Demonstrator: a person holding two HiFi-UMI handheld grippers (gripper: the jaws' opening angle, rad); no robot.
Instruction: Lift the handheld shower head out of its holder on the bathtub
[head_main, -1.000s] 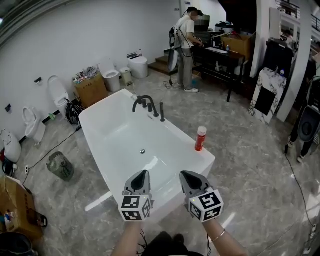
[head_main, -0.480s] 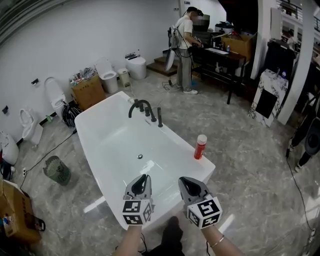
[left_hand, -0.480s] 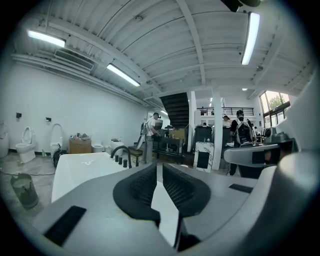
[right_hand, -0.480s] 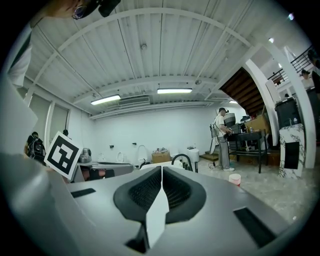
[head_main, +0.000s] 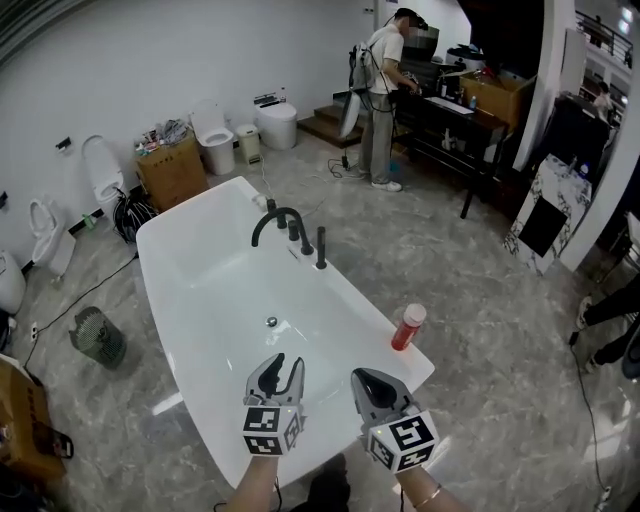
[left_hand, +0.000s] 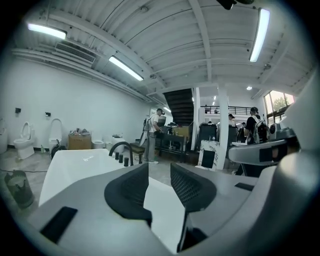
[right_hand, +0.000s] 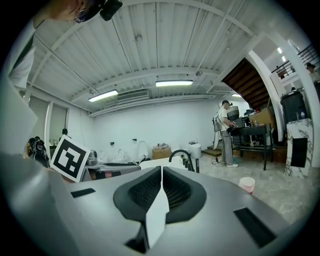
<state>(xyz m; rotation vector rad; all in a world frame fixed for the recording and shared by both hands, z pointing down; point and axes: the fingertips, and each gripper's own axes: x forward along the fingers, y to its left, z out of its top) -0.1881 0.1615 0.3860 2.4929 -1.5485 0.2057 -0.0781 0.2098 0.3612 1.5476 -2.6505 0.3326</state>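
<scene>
The left tongs have just been opening and stand half apart with nothing between them. The right tongs are closed and empty. Both hang over the bathtub's near end. The shower head stands upright on the bathtub's far right rim, straight ahead, and neither is clearly nearer. Only the head view shows the stretch of bathtub between.

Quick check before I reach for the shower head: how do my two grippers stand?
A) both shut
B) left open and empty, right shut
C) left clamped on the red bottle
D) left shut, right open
B: the left gripper's jaws have just been opening and stand apart with only the bathtub showing between them, while the right gripper's pads meet.
</scene>
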